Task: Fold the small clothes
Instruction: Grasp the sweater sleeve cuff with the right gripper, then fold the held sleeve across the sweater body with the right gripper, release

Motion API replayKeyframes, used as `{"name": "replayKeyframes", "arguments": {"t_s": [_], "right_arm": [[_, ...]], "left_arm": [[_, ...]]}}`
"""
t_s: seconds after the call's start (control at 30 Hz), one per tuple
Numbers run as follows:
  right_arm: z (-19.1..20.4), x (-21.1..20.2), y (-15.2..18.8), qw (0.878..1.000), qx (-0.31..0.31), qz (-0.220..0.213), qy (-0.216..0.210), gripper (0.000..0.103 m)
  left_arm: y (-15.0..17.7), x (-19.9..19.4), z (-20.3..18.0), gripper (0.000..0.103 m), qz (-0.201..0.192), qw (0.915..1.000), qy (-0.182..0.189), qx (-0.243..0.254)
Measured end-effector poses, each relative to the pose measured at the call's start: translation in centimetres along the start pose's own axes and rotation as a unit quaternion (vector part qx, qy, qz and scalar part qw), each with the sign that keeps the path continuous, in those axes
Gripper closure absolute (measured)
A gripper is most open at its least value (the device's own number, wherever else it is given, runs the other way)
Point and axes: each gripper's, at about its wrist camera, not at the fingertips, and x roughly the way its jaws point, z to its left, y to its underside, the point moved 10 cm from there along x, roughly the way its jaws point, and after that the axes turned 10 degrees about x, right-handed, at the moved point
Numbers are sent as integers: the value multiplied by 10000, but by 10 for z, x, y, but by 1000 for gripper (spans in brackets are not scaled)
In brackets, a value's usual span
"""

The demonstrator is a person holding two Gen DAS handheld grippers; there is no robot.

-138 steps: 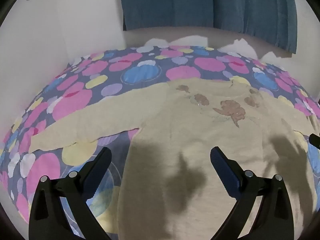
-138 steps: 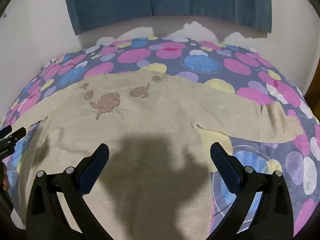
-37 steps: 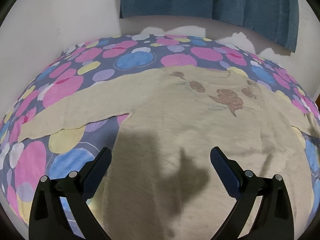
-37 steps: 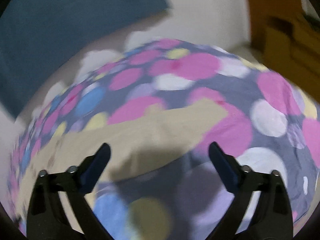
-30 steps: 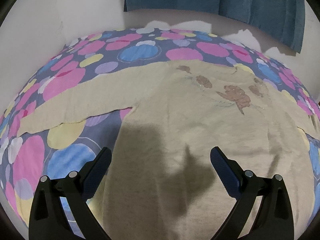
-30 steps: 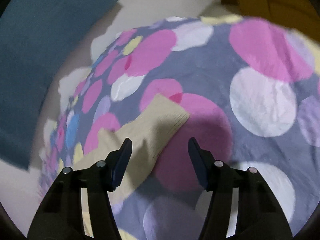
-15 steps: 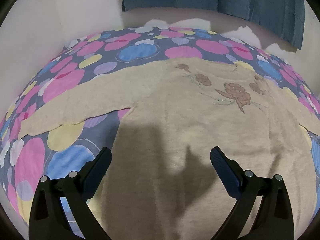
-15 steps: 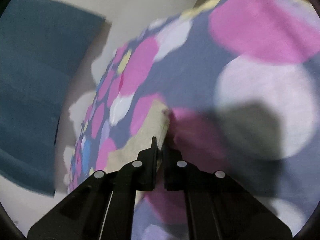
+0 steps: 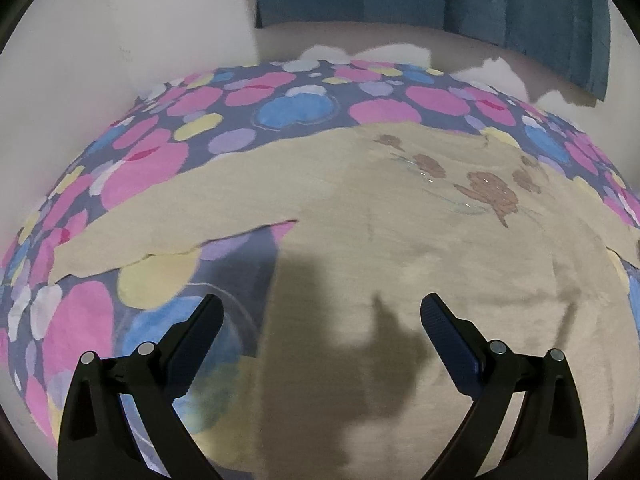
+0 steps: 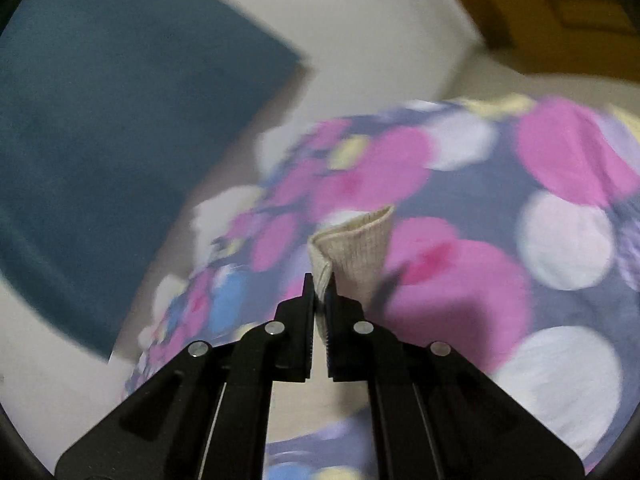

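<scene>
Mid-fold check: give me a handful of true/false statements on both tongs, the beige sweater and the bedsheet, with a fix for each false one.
1. The right tongs are shut on the sweater's ribbed cuff. True.
2. The left tongs grip the sweater's hem. False: they are open, above the beige sweater, holding nothing.
3. The sweater lies front up, brown flower embroidery showing. True.
4. The sleeve in the left wrist view is folded across the chest. False: it stretches out flat to the side on the spotted bedsheet.
5. The bedsheet is plain white. False: it is grey-blue with pink, blue, yellow and white spots.
</scene>
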Motion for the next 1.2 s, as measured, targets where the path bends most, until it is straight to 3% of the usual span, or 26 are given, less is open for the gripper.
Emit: {"name": "replayKeyframes", "arguments": {"t_s": [0.1, 0.3, 0.5, 0.73, 0.9, 1.0, 1.2], "right_arm": [[63, 2, 28, 9981, -366, 236, -442, 99], [182, 22, 128, 9831, -1169, 872, -1106, 99], [255, 45, 265, 9560, -1716, 1831, -1519, 99], [284, 59, 405, 9211, -2374, 2714, -1469, 99], [280, 62, 473, 8998, -2826, 3059, -1300, 99], [271, 66, 501, 8857, -3095, 3255, -1174, 99], [249, 72, 532, 8688, -3315, 3556, -941, 99]], "left_arm": [[1, -4, 17, 5, -57, 9999, -71, -113], [8, -12, 45, 5, -129, 9994, -128, -287], [13, -15, 66, 5, -136, 9988, -166, -439], [14, -15, 77, 5, -147, 9980, -194, -582], [15, -12, 74, 5, -103, 9983, -150, -547], [15, -10, 73, 5, -78, 9984, -125, -540], [17, -7, 73, 5, -48, 9984, -121, -556]]}}
